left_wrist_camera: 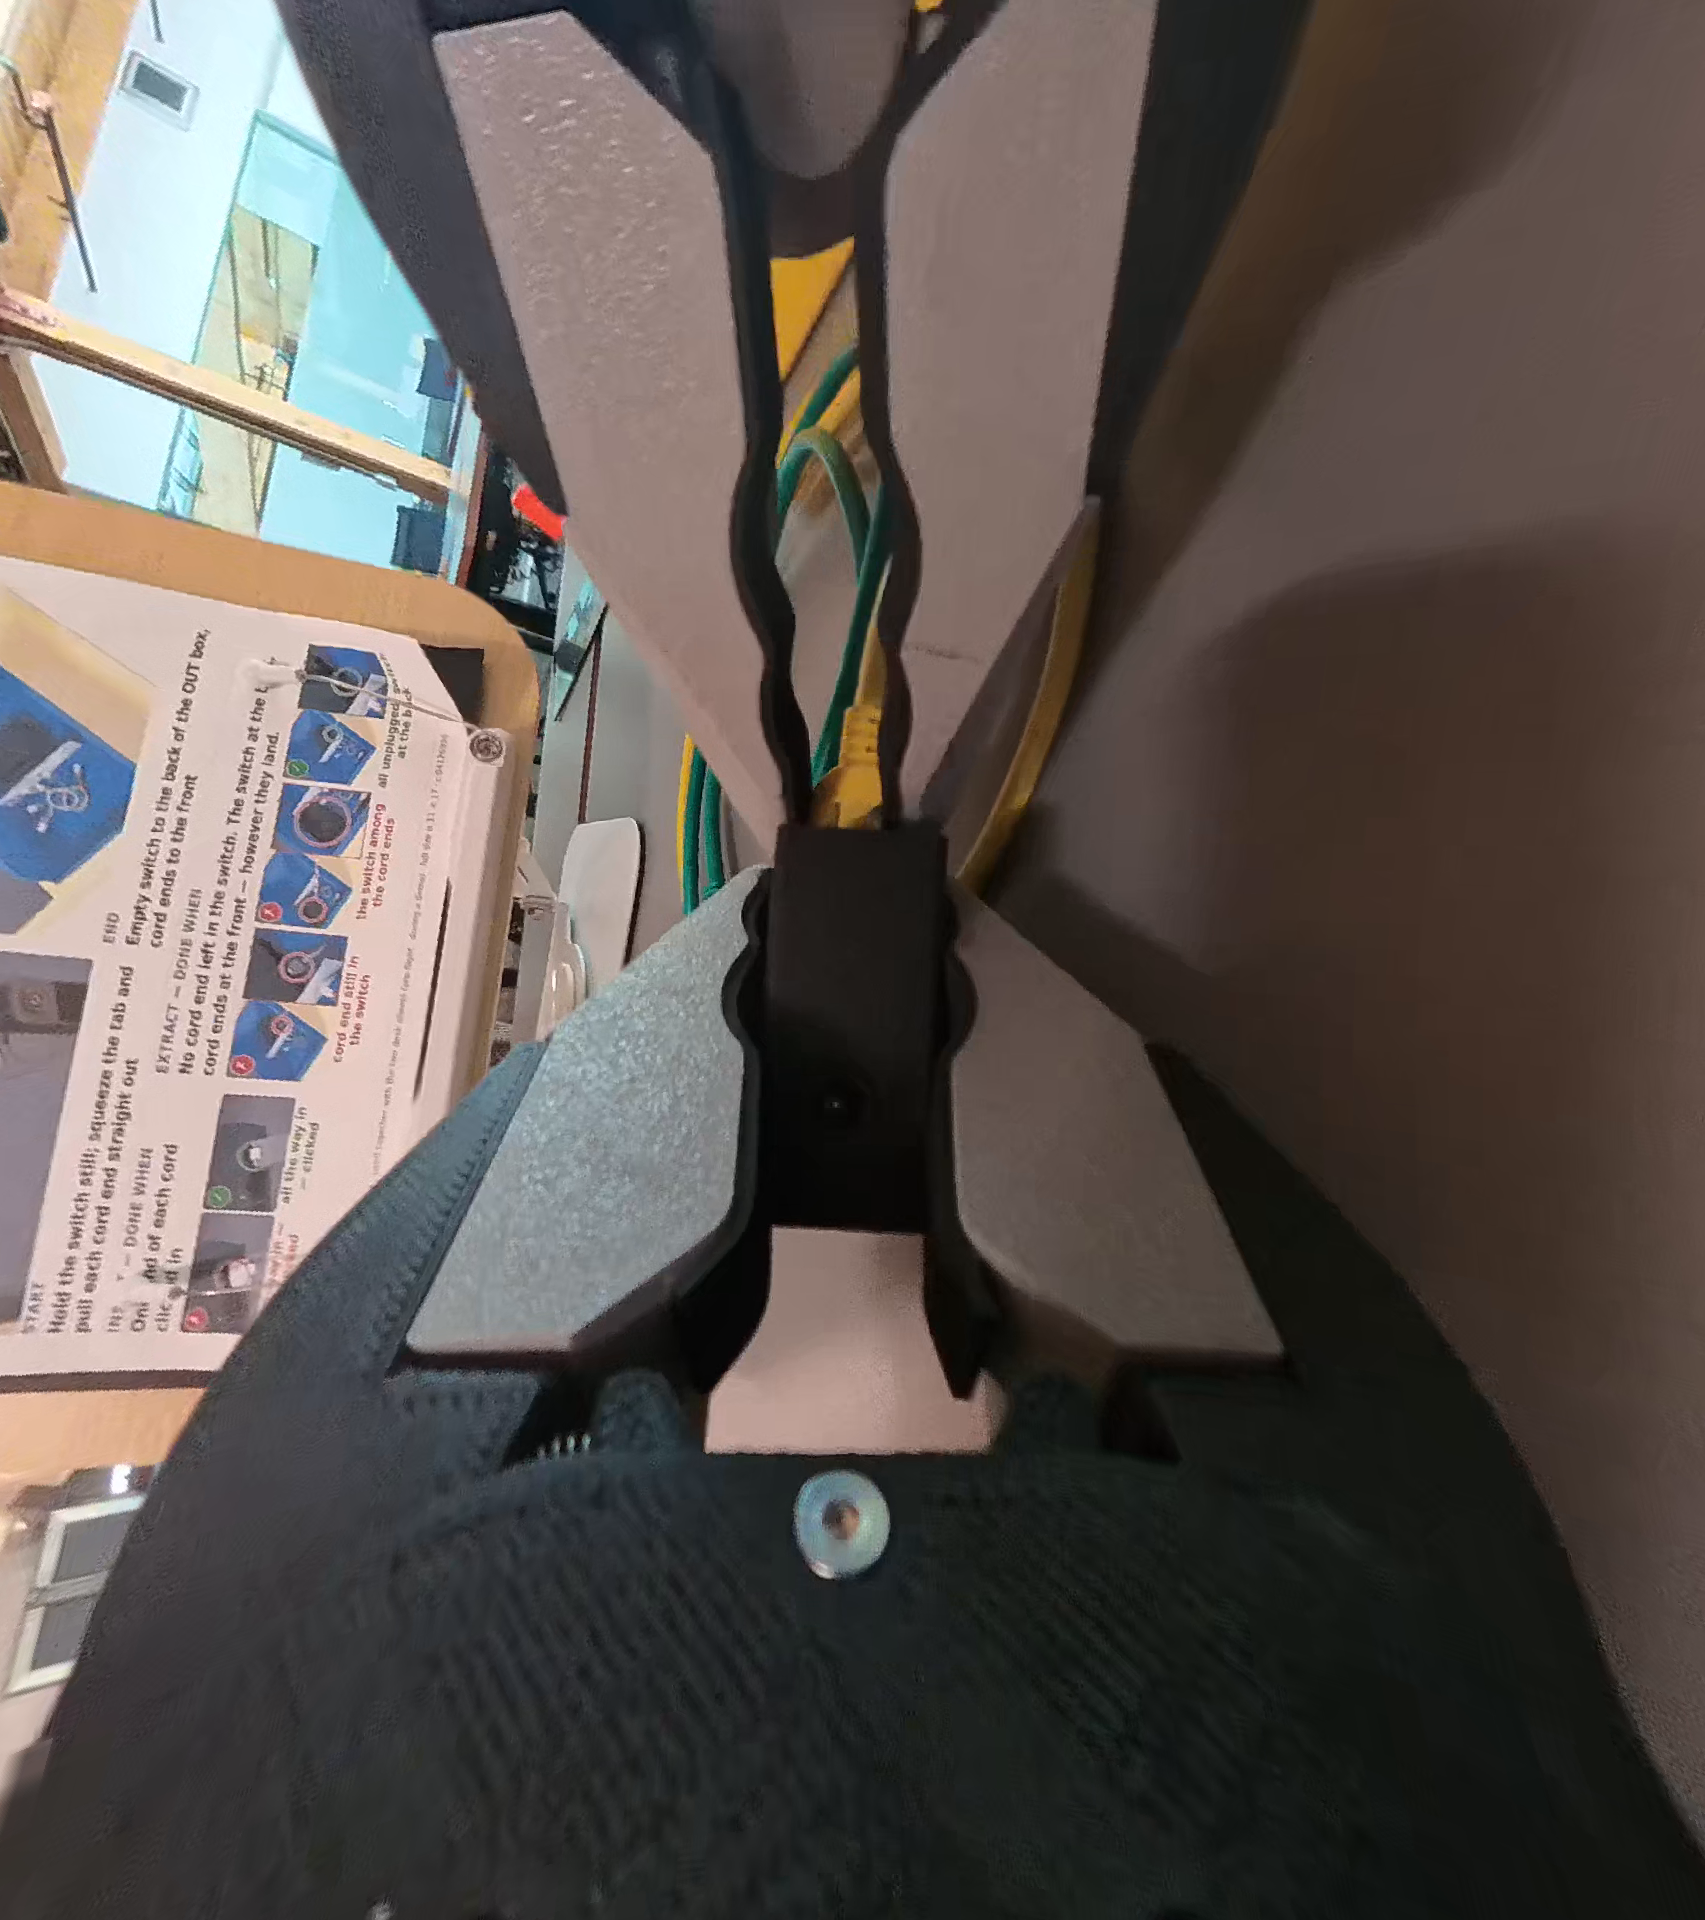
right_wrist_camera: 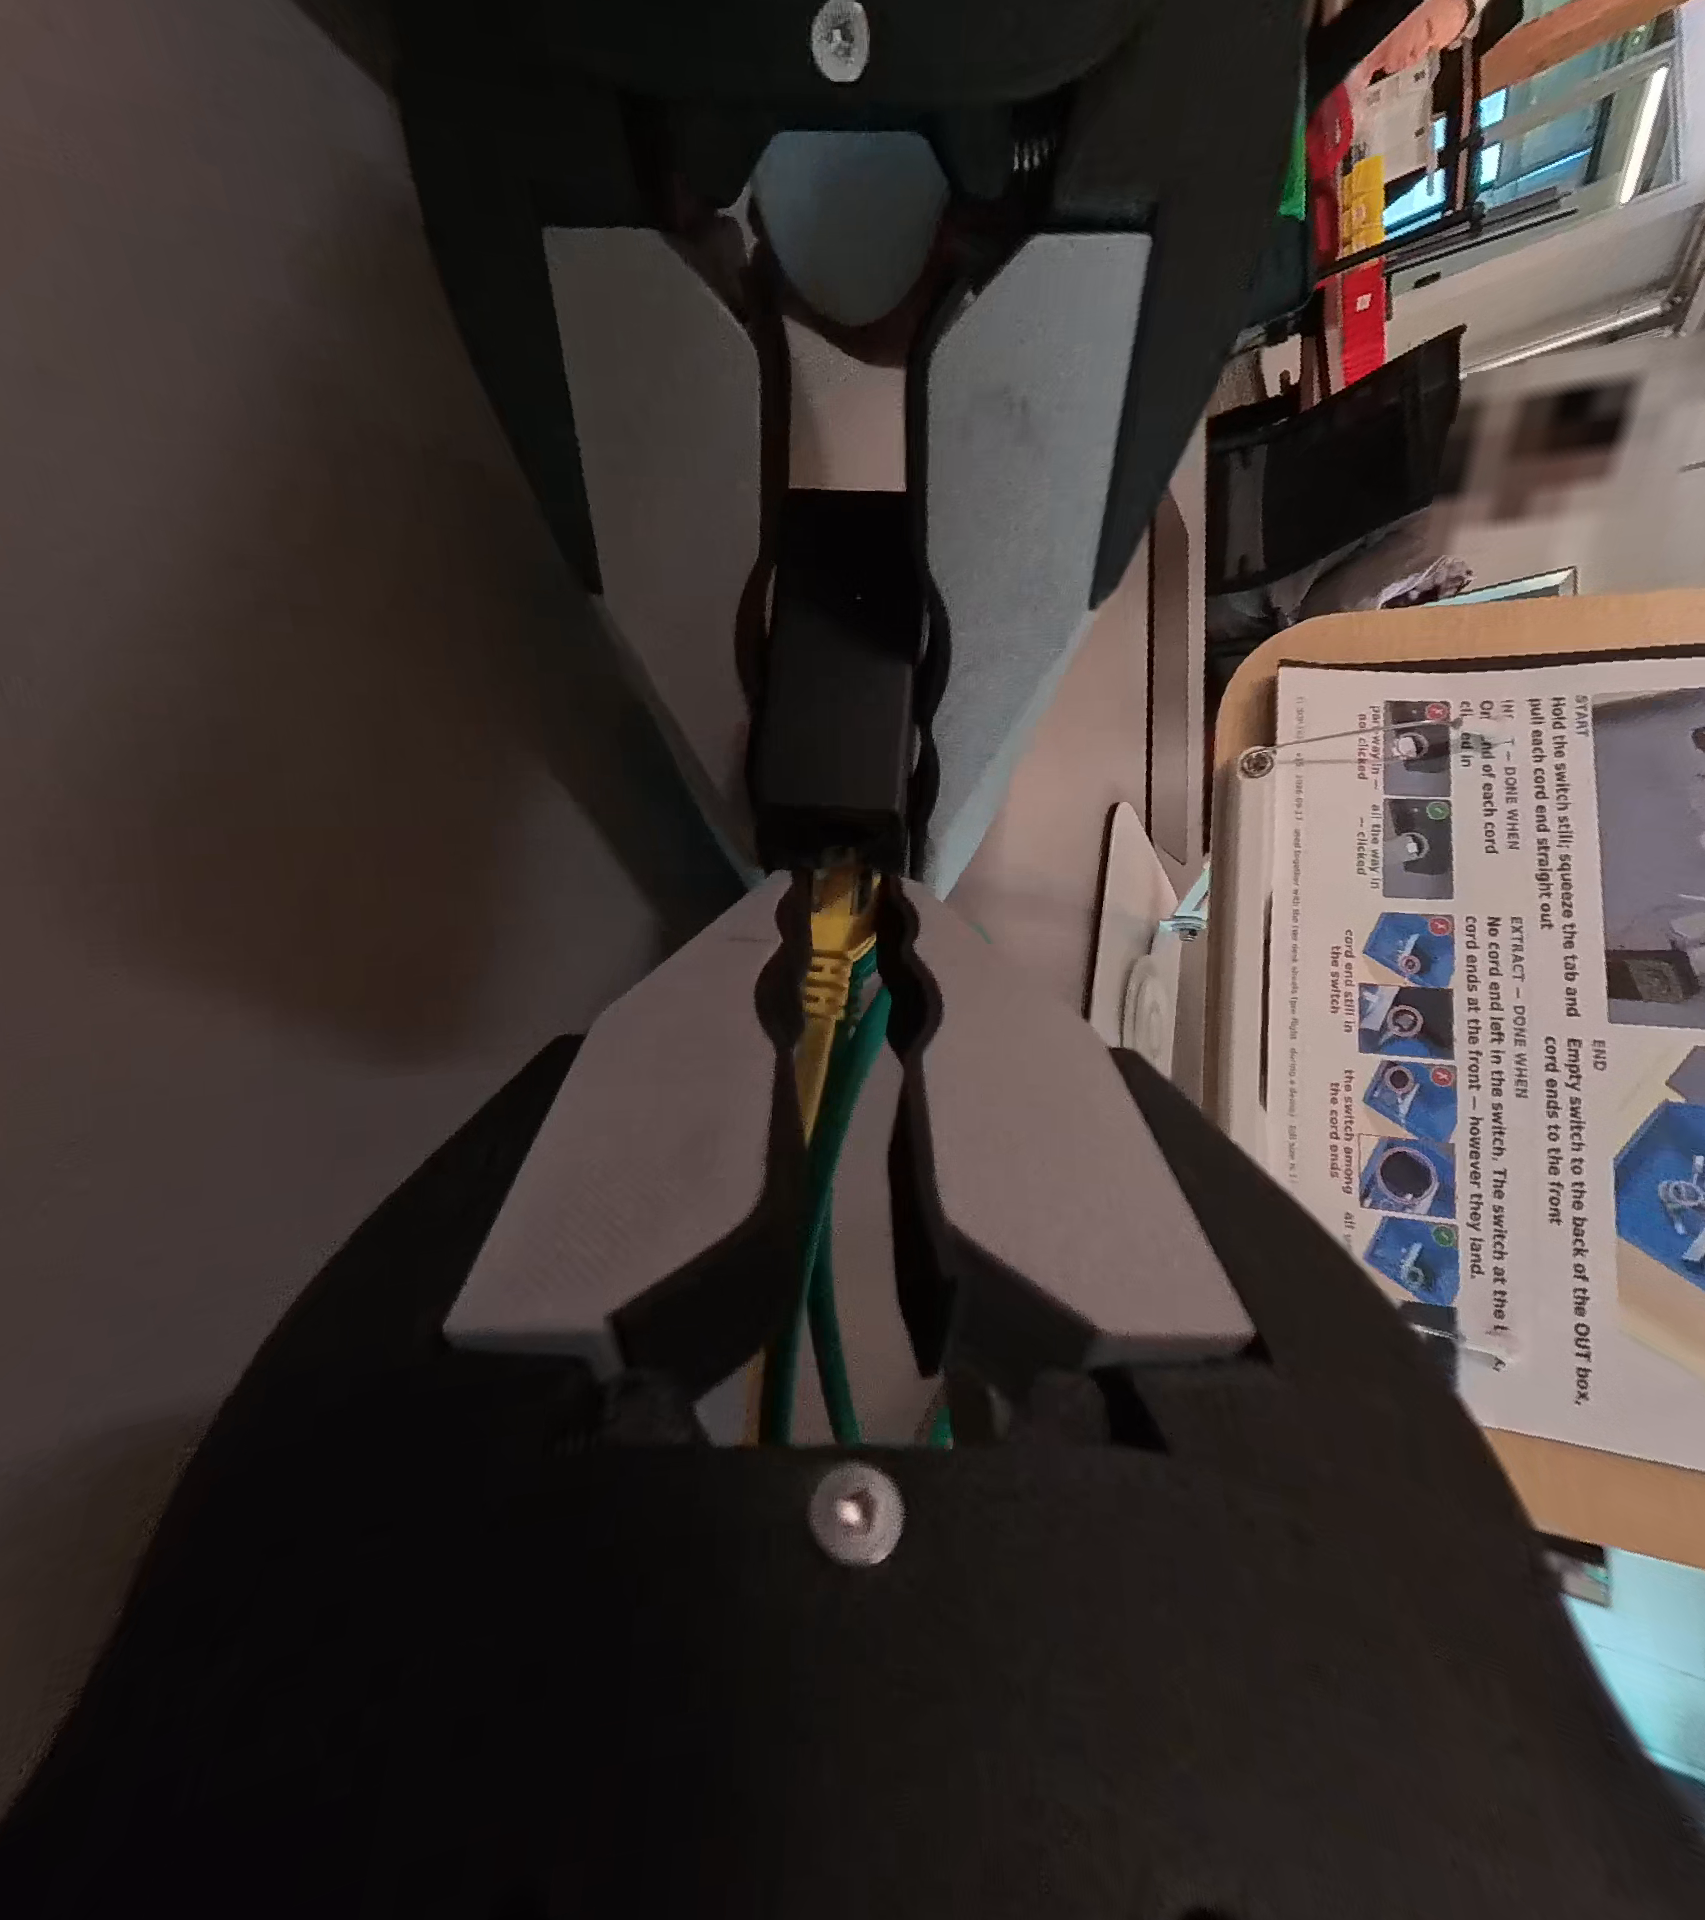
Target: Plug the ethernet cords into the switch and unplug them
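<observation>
My left gripper (left_wrist_camera: 853, 894) is shut on a small black switch (left_wrist_camera: 853, 997), gripped by its sides. My right gripper (left_wrist_camera: 846, 805) faces it from the far side, shut on a yellow ethernet plug (left_wrist_camera: 853, 764). In the right wrist view, my right gripper (right_wrist_camera: 843, 904) clamps the yellow plug (right_wrist_camera: 832, 956), whose front end is at the port face of the switch (right_wrist_camera: 837, 707) held by the left gripper (right_wrist_camera: 837, 821). I cannot tell how deep the plug sits. Green cords (right_wrist_camera: 832, 1247) and the yellow cord (right_wrist_camera: 812, 1091) run back between the right fingers.
A printed instruction sheet (left_wrist_camera: 204, 935) on a wooden board lies to one side; it also shows in the right wrist view (right_wrist_camera: 1554, 1039). A plain grey surface (left_wrist_camera: 1450, 935) fills the other side. A loop of yellow cord (left_wrist_camera: 1035, 727) hangs by the right gripper. Less than 4 cm separates the two grippers' tips.
</observation>
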A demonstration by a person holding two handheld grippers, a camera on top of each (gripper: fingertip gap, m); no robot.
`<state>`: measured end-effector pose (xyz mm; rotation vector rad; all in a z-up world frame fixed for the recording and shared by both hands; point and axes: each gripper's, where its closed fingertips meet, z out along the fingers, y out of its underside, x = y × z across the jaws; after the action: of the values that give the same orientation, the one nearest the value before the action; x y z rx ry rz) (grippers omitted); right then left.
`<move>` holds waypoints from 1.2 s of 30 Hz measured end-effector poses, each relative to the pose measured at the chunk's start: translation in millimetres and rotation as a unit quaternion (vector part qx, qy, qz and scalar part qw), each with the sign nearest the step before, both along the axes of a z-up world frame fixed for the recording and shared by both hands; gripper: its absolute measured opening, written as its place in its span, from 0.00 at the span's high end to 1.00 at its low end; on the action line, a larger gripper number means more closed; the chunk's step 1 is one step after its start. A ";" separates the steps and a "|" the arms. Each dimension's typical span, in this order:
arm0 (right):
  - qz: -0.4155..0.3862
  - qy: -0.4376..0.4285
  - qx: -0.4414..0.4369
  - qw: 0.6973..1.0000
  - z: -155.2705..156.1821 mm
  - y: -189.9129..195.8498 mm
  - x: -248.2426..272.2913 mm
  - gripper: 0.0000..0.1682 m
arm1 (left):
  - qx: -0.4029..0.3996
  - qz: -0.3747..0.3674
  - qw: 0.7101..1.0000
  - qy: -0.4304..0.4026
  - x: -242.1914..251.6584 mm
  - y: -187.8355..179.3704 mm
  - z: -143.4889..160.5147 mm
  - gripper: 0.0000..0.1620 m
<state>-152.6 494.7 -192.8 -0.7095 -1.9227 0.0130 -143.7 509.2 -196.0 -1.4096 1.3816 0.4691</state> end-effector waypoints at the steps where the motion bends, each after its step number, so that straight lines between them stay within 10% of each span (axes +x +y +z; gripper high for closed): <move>1: 0.001 0.001 0.007 1.000 1.3 2.4 0.2 0.94 | -0.010 0.000 1.000 -0.006 0.3 -0.2 -0.2 0.83; 8: 0.025 -0.065 0.028 0.997 -30.9 -0.2 30.3 0.94 | -0.056 0.057 0.989 -0.121 -50.2 5.2 15.2 0.84; 20: -0.085 0.238 -0.013 0.967 90.6 41.1 44.9 0.94 | 0.005 0.054 0.993 -0.106 -32.8 12.2 21.9 0.84; 28: -0.198 0.225 0.017 0.954 79.7 81.7 52.7 0.94 | 0.048 0.048 0.992 -0.108 -34.1 5.4 39.4 0.84; 36: -0.284 0.311 0.035 0.906 164.1 108.1 96.5 0.94 | 0.076 0.174 0.941 -0.280 -97.3 20.6 77.6 0.84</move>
<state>-56.1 602.9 -28.7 -1.0466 -1.0596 -0.1725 -241.1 529.8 -118.5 -1.5123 0.6272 0.3503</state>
